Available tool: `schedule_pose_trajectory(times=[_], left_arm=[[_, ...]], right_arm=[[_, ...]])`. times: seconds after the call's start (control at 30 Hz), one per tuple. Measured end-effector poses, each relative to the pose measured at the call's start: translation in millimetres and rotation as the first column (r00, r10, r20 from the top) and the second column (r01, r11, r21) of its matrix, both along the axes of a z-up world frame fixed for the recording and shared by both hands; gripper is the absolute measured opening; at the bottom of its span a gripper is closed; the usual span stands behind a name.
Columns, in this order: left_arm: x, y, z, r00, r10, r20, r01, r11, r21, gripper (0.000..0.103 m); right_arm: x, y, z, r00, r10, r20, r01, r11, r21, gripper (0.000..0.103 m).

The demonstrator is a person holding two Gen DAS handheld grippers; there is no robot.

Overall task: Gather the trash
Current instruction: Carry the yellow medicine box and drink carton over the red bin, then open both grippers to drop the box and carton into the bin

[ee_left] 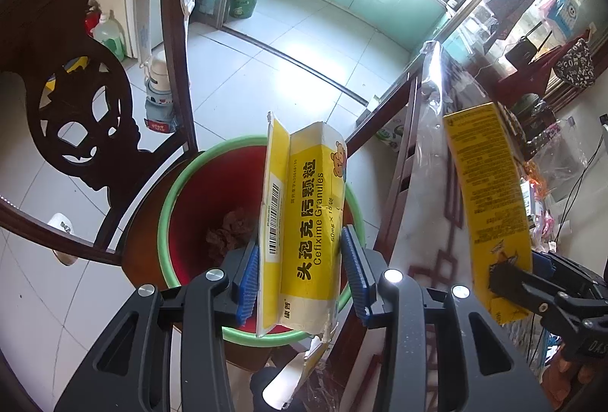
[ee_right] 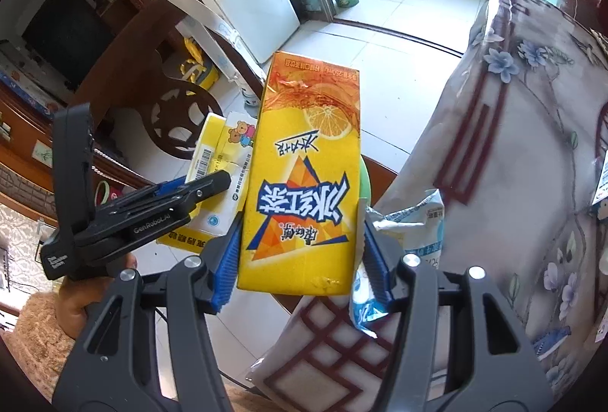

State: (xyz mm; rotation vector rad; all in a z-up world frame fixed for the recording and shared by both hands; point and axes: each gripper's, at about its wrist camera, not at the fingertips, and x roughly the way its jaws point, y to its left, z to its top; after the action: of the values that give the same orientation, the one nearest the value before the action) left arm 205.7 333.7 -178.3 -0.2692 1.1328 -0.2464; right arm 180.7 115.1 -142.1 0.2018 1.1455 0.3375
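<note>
My left gripper (ee_left: 302,275) is shut on a yellow and white Cefixime medicine box (ee_left: 304,222) and holds it above a red bin with a green rim (ee_left: 167,222). Some brown crumpled trash (ee_left: 228,233) lies in the bin. My right gripper (ee_right: 300,256) is shut on a yellow iced tea carton (ee_right: 304,184), held upside down. The carton also shows in the left wrist view (ee_left: 490,199), right of the bin. The medicine box (ee_right: 216,161) and the left gripper's fingers (ee_right: 197,188) show left of the carton in the right wrist view.
A dark carved wooden chair (ee_left: 76,116) stands left of the bin. A table with a flowered plastic cloth (ee_right: 513,153) is at the right; a blue-white crumpled packet (ee_right: 421,222) lies at its edge. A green bin (ee_left: 245,0) stands far off in the kitchen.
</note>
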Motion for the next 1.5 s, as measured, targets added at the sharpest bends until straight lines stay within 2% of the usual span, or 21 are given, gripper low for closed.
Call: schedule_pose_trajectory(times=[0.4,0.63,0.8,0.87,0.93,1.4,1.5], left_arm=[[9,1,-17,0.999,0.002,-0.051,-0.001,1.000,0.022,0.038],[13,1,-21,0.998,0.001,-0.059,0.002,0.999,0.043,0.038],[11,-2,-25,0.998,-0.001,-0.069,0.005,0.999,0.050,0.038],[10,-4,-26,0.997,-0.005,-0.074,0.009,0.999,0.052,0.038],[9,-5,-26,0.997,-0.008,-0.074,0.012,0.999,0.052,0.038],[10,-10,-20,0.998,-0.013,-0.055,0.016,0.998,0.053,0.040],[9,-14,-19,0.999,-0.016,-0.050,0.018,0.998,0.054,0.044]], right_arm=[[8,5,-15,0.999,-0.003,-0.052,0.002,1.000,-0.005,0.055],[10,9,-17,0.999,-0.001,-0.051,0.000,1.000,-0.007,0.055],[16,14,-26,0.997,0.028,-0.078,-0.029,1.000,-0.006,0.056],[20,17,-30,0.995,0.033,-0.090,-0.033,0.999,-0.008,0.061],[22,14,-28,0.997,0.001,-0.081,-0.002,1.000,-0.010,0.075],[-22,-31,7,0.996,-0.087,0.017,0.087,0.996,-0.019,0.083],[-32,-43,13,0.992,-0.120,0.026,0.120,0.993,-0.009,0.083]])
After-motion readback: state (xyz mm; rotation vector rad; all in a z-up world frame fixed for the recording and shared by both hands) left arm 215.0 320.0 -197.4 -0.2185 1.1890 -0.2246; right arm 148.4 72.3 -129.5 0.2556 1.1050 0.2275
